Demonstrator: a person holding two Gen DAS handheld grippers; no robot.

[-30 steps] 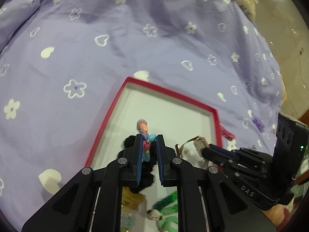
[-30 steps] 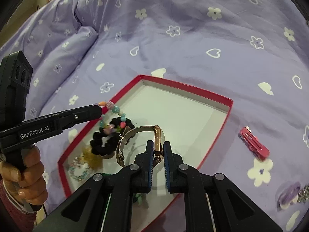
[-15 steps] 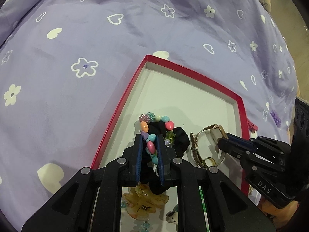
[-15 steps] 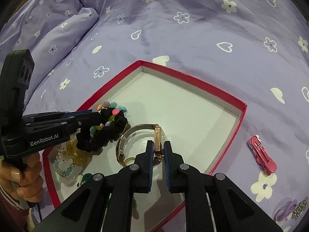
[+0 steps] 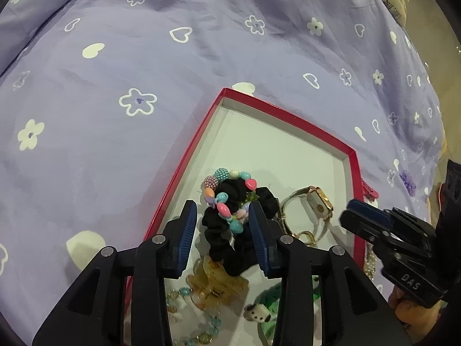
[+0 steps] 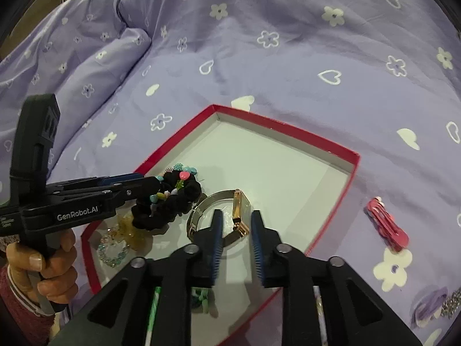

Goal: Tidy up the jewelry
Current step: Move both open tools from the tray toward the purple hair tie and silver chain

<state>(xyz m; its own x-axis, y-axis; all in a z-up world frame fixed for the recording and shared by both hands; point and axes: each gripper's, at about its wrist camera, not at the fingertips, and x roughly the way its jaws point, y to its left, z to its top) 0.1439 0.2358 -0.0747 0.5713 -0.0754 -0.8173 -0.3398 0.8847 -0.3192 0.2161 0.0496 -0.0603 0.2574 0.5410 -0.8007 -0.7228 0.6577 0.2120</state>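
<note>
Left tool [image 5: 223, 225] spread apart over the bracelet [image 5: 227, 193] on the scrunchie [image 5: 230, 239]. Right tool [image 6: 234, 230] parted around the watch [image 6: 240, 213] in the box [image 6: 288, 132].

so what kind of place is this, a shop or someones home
Most likely a bedroom at home: the red box of jewelry sits on a bed covered in a lilac duvet printed with flowers and hearts, and a pillow in matching fabric lies at the far left.
</note>
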